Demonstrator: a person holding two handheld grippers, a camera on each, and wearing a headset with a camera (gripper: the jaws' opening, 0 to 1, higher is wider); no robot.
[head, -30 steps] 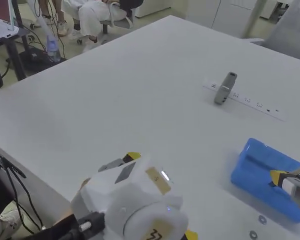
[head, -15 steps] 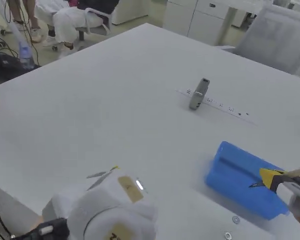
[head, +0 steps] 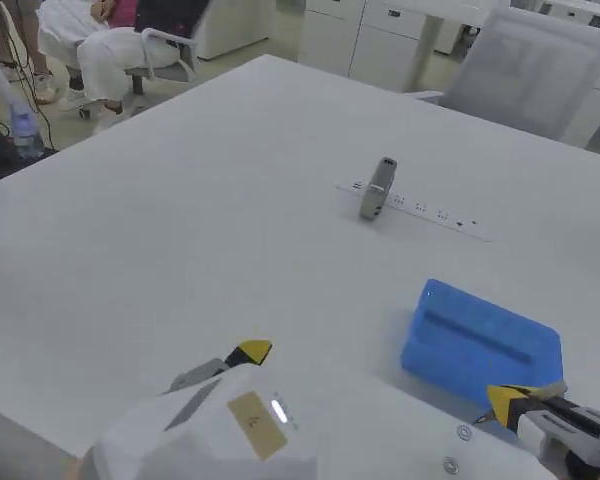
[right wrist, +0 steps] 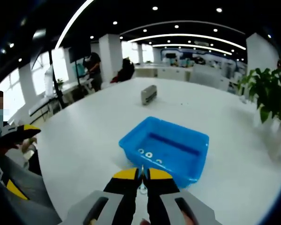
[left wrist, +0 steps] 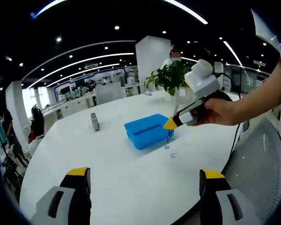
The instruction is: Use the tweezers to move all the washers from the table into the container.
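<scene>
Two washers [head: 464,433] lie on the table [head: 230,230], just at the near side of the blue container [head: 480,340]; three others sit inside it. My right gripper [right wrist: 141,173] is clamped on the tweezers [right wrist: 142,180], whose tips point down at the washer closer to the container, ready to pinch it. My left gripper [left wrist: 143,176] hangs with its jaws wide apart, well to the left, probably to stay clear.
</scene>
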